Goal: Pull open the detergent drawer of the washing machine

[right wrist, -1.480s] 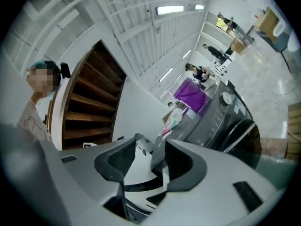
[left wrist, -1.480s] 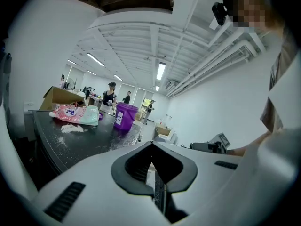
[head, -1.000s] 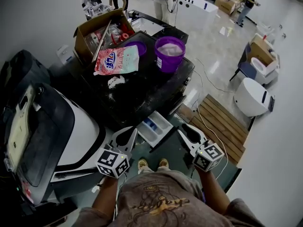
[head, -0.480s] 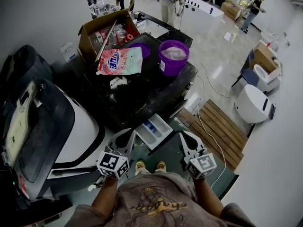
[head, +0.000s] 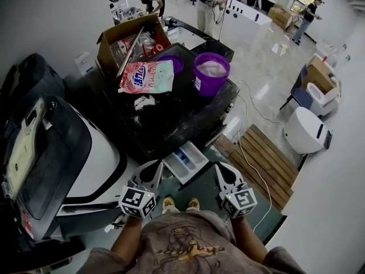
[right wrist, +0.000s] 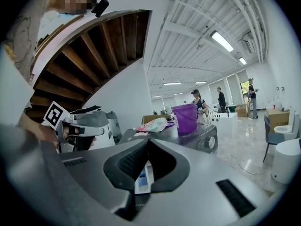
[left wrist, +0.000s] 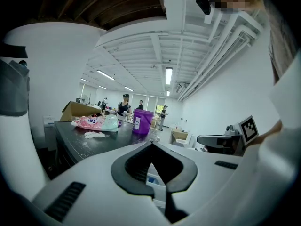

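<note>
The detergent drawer [head: 185, 160] stands pulled out from the front of the black-topped washing machine [head: 171, 121], its white compartments showing with a blue insert. Both grippers hang in front of it, apart from it. My left gripper [head: 155, 165] is just left of the drawer, tips together and empty. My right gripper [head: 219, 168] is to the drawer's right, shut on nothing. In the left gripper view the left gripper [left wrist: 151, 143] has its tips meeting, the drawer [left wrist: 153, 180] visible through its loop. The right gripper view shows the right gripper [right wrist: 148, 140] the same way, with the drawer [right wrist: 142, 175] behind.
On the machine's top are a purple bucket [head: 211, 72], a pink detergent bag [head: 147, 76], spilled white powder [head: 142, 102] and a cardboard box [head: 128, 41]. A white machine [head: 85, 153] stands at the left and a wooden pallet [head: 265, 158] at the right. People stand far back.
My right gripper's jaws have closed, and it has drawn back a little from the drawer. The left gripper sank slightly. The drawer stays pulled out.
</note>
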The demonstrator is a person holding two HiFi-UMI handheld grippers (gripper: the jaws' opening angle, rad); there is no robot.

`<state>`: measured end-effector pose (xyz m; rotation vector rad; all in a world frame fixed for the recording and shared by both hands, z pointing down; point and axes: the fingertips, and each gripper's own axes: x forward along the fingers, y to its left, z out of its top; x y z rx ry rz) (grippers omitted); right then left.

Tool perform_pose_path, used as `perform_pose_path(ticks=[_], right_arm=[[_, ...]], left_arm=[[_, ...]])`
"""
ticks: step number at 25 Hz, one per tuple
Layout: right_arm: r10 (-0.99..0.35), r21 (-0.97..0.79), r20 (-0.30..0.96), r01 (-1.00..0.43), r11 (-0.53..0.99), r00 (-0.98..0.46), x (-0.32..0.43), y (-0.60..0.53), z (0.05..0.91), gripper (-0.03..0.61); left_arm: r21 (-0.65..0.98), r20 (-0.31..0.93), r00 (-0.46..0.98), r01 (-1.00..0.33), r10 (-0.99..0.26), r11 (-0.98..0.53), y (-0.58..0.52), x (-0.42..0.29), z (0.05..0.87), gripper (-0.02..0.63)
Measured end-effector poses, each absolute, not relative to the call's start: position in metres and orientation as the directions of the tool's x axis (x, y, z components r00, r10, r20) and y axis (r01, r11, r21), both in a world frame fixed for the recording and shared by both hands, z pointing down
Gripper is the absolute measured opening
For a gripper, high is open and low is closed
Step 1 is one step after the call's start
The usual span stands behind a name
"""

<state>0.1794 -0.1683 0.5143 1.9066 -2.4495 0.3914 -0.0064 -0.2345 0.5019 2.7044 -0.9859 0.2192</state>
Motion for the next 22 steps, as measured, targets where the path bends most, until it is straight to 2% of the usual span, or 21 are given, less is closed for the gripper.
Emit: perform_pose_path(ticks=[22], right_arm=[[-0.958,-0.236,0.158,-0.951,0.2,-0.241,0.1808,-0.1722,0.5107,0.002]], left_arm=[[0.211,0.232,0.742,-0.67,-0.629,-0.712,-0.2362,-0.0075,0.496,0.02]])
